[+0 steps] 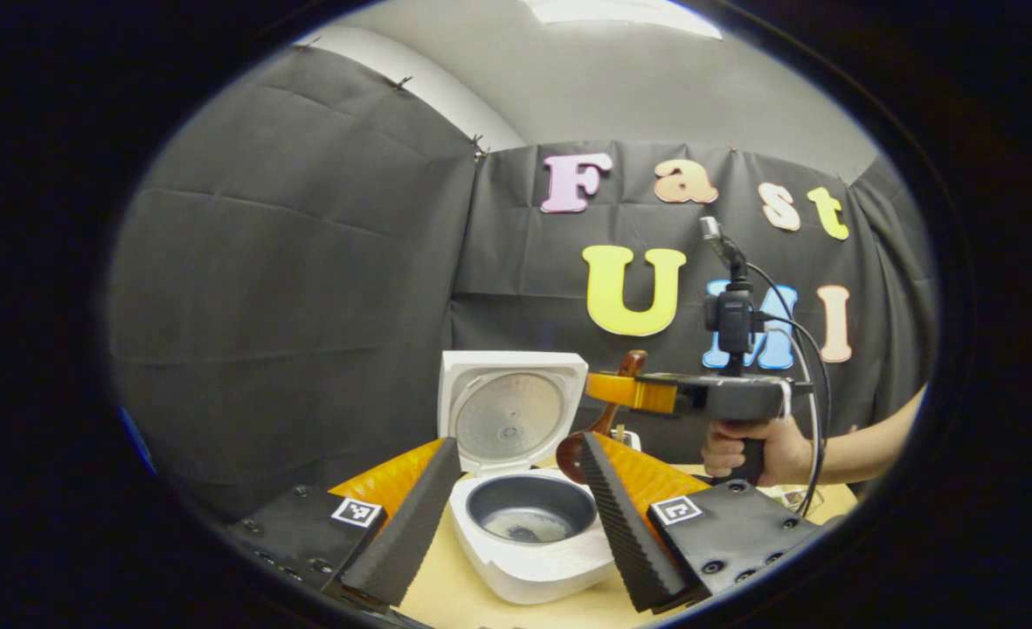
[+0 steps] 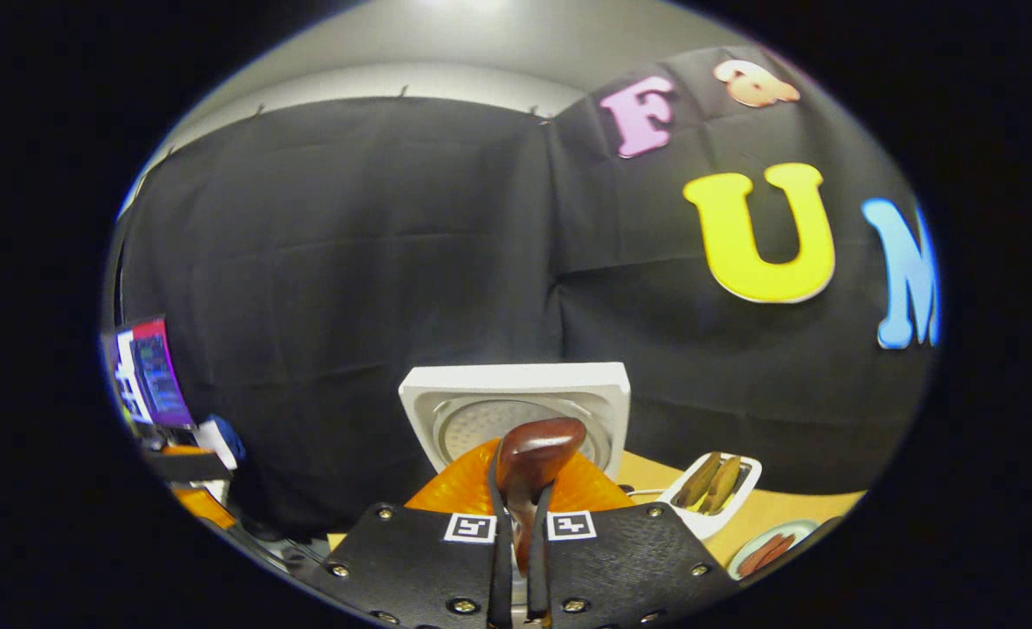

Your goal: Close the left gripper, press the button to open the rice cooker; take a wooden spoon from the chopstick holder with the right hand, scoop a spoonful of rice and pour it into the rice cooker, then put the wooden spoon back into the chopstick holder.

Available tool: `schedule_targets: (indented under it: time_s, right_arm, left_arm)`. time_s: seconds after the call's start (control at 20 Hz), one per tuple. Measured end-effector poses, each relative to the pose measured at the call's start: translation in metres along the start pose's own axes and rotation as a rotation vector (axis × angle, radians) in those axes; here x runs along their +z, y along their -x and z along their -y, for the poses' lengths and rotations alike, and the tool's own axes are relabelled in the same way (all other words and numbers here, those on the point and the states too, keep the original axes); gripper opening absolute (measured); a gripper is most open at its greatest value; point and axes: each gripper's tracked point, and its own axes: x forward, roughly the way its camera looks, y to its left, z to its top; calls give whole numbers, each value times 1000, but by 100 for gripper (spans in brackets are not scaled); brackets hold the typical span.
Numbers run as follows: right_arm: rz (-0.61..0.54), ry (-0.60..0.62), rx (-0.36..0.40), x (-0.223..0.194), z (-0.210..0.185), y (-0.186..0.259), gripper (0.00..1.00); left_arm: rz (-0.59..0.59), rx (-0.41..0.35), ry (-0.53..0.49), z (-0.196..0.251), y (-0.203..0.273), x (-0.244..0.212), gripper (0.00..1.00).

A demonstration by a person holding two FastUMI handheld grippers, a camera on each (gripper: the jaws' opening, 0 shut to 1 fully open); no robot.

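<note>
Rice cooker (image 1: 529, 524) stands open at desk's (image 1: 463, 594) near edge. Right gripper (image 2: 516, 524) clamps wooden spoon (image 2: 533, 459) above it; left gripper (image 1: 516, 515) gapes. Probably pouring step; next, tipping spoon over pot.

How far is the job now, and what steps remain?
Done: the rice cooker is open, lid up. In hand: the right gripper is shut on the wooden spoon, beside the pot in the left gripper view. Left: returning the spoon to the holder.

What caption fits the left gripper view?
Open rice cooker between open left gripper fingers; right gripper holds wooden spoon beside it.
</note>
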Motion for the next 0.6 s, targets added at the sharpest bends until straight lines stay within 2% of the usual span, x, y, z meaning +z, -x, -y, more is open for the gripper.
schedule_targets:
  time_s: [0.15,0.35,0.4,0.6]
  right_arm:
    - [29,-143,-49,13,28,30,7]
    - [78,-234,-127,30,61,78,7]
    - [88,-258,-151,32,70,91,7]
    - [131,-259,-247,42,101,143,7]
  left_arm:
    - [-2,-45,0,22,-9,0,96]
    - [4,-134,-1,62,-25,9,96]
    - [5,-160,11,77,-52,18,96]
    - [13,-241,30,119,-66,23,96]
